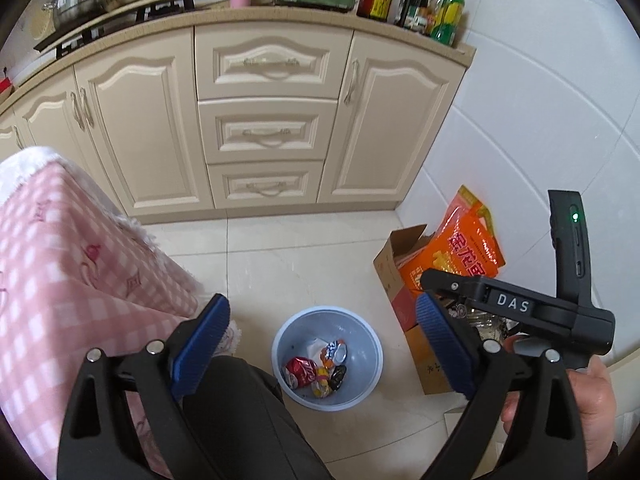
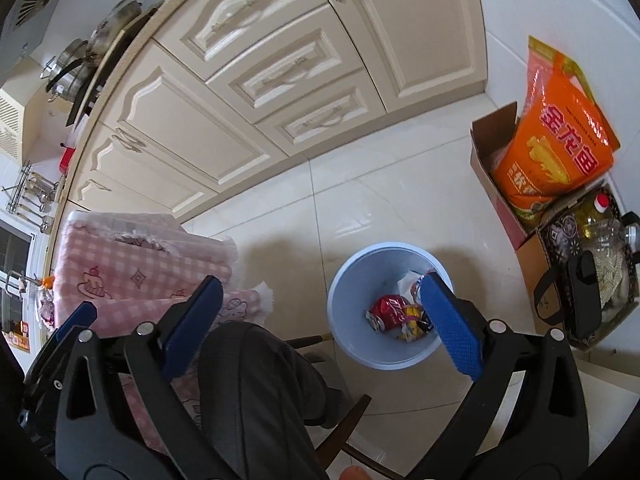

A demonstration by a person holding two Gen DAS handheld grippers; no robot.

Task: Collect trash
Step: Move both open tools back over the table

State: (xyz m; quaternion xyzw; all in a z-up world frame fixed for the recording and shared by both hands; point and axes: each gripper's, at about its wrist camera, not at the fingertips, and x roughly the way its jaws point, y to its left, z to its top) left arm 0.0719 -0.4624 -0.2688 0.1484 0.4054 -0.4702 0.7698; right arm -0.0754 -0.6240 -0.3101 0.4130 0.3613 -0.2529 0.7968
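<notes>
Where the cream kitchen cabinets (image 1: 264, 128) meet the tiled floor (image 2: 360, 200), a pale blue waste bin (image 1: 288, 340) is set beside a cardboard box (image 2: 486, 160). Both the left gripper (image 1: 320, 344) and the right gripper (image 2: 320, 324) are held spread above it, nothing grasped. Inside the bin are listed a crushed red can (image 2: 390, 310) and crumpled snack wrappers (image 1: 334, 354).

A pale blue wastebasket (image 1: 362, 394) holds a red crushed can (image 1: 300, 372). Beside it hangs a pink-and-white checked tablecloth (image 1: 80, 264). Behind stand cream cabinets (image 1: 264, 120), an orange bag (image 1: 468, 248) and blue jaw pads (image 1: 200, 344).
</notes>
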